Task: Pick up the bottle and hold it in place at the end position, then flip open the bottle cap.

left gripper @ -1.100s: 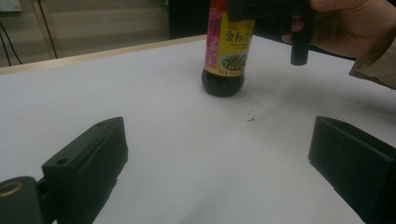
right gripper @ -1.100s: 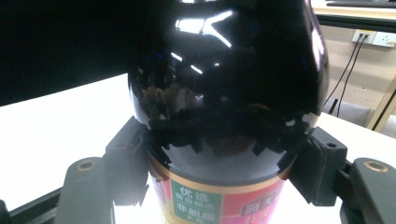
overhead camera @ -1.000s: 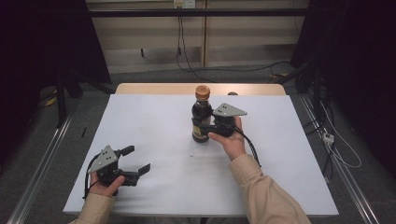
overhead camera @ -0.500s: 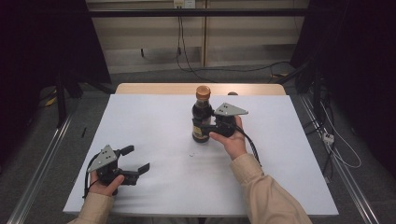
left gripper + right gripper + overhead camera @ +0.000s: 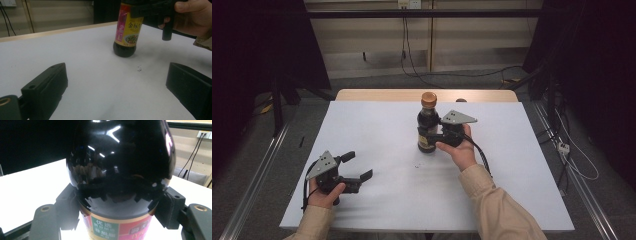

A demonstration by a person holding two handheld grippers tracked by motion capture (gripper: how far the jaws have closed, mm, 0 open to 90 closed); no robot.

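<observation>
The right gripper [image 5: 438, 136] has its jaws clamped on the upright bottle [image 5: 428, 125]; lifting remains, while the left gripper [image 5: 356, 166] waits with jaws spread, nothing between them

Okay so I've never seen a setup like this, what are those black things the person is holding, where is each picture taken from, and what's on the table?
A person sits at a white table holding a hand-operated tool in each hand. Each tool is a gripper with two black jaws that squeeze together.

The wide picture comes from a fixed camera above, looking down on the table. The other two come from small cameras riding on the grippers, looking along their jaws.

On the table stands one dark sauce bottle with an orange cap and a colourful label.

The right gripper is shut on the bottle; in its own view the jaws press the glass from both sides. The left gripper rests near the table's front corner, jaws open, nothing between them.
</observation>
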